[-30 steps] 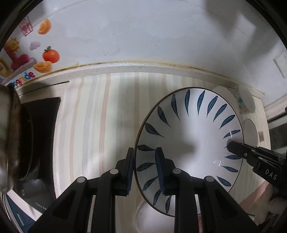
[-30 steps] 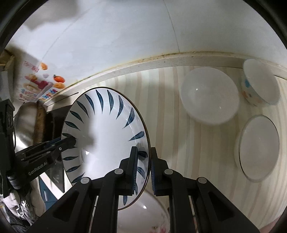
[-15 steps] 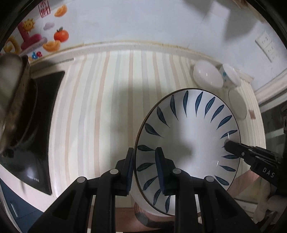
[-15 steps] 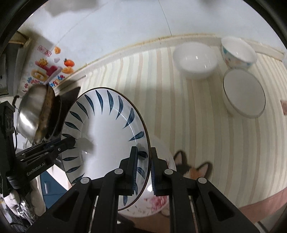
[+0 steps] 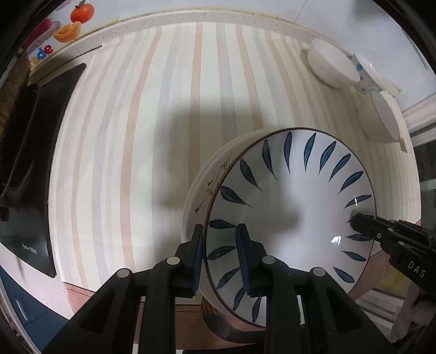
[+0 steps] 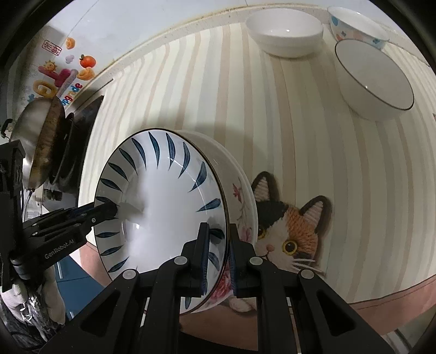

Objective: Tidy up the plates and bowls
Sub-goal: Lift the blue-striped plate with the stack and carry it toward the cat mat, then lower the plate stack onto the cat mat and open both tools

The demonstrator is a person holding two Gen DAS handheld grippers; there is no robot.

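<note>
A white plate with blue leaf marks (image 5: 294, 207) is held level between both grippers. My left gripper (image 5: 220, 231) is shut on its left rim, and my right gripper (image 6: 219, 228) is shut on the opposite rim. Each wrist view shows the other gripper's fingers at the far rim, the right gripper (image 5: 362, 223) and the left gripper (image 6: 109, 209). The plate (image 6: 163, 207) hangs just over a floral plate (image 6: 245, 207) on the cat mat (image 6: 294, 226). I cannot tell whether the two plates touch. Most of the floral plate (image 5: 207, 188) is hidden.
Three bowls stand at the back right: a plain white bowl (image 6: 284, 35), a patterned bowl (image 6: 357, 24) and a dark-rimmed bowl (image 6: 376, 79). A steel wok (image 6: 41, 136) sits on a black stove (image 5: 35, 168) at the left. A striped cloth (image 5: 163, 109) covers the counter.
Both grippers have carried the leaf plate down and toward the counter's near edge. It is now over the floral plate on the cat mat, and the bowls lie farther behind.
</note>
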